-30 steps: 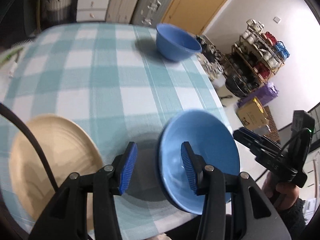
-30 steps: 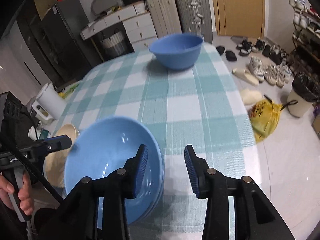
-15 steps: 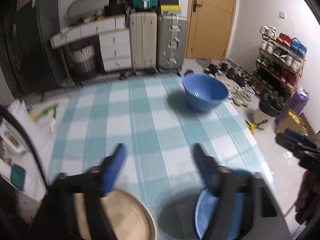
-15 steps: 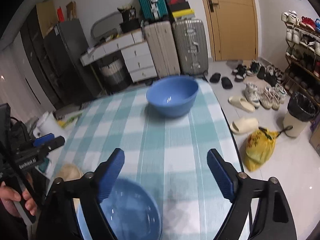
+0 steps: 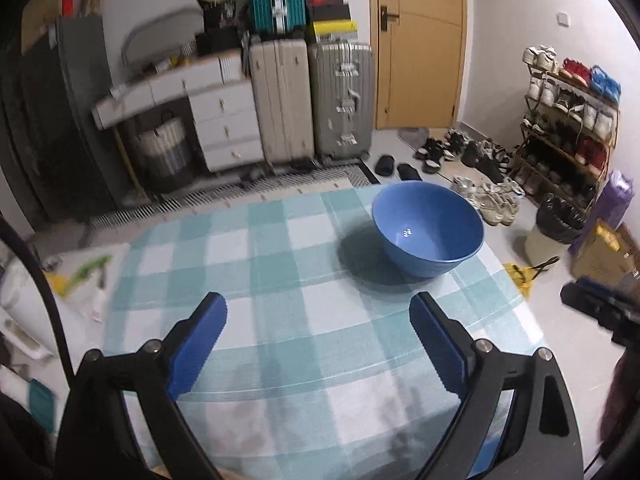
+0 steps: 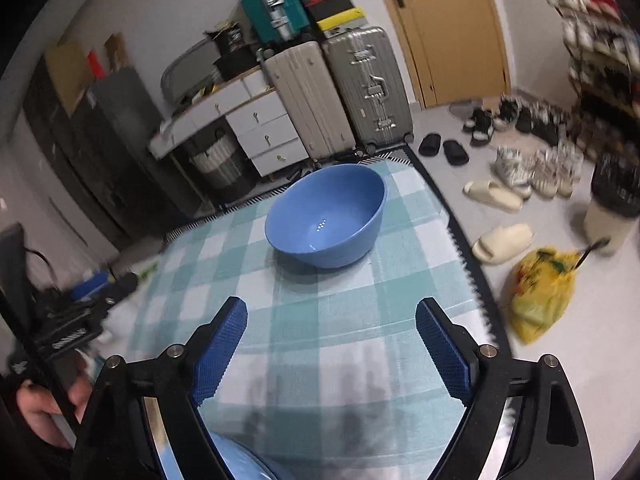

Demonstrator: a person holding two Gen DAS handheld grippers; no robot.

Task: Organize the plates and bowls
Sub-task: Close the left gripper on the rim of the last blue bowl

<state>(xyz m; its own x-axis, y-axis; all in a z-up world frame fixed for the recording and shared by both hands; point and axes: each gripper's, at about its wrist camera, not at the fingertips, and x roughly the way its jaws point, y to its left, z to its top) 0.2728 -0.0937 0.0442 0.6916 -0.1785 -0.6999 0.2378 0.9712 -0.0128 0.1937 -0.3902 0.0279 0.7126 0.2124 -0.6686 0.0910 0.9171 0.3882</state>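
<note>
- You face a checked table [image 5: 280, 320] in a cluttered room, with suitcases [image 5: 308, 100] and a door [image 5: 420, 40] behind it.
- The bowl [image 5: 428, 228] sits upright at the table's far right corner.
- Your left gripper [image 5: 318, 338] hangs above the cloth well short of the bowl, its jaws opening and nothing between them.
- Your right gripper [image 6: 331, 340] is spread wide and empty, also nearer than the bowl.
- A blue plate [image 6: 236, 462] shows at the table's near edge.

A table in a teal-and-white checked cloth [image 5: 280, 272] carries 1 blue bowl [image 5: 428, 228] near its far right corner, upright; a blue plate [image 6: 236, 460] lies at the near edge.
</note>
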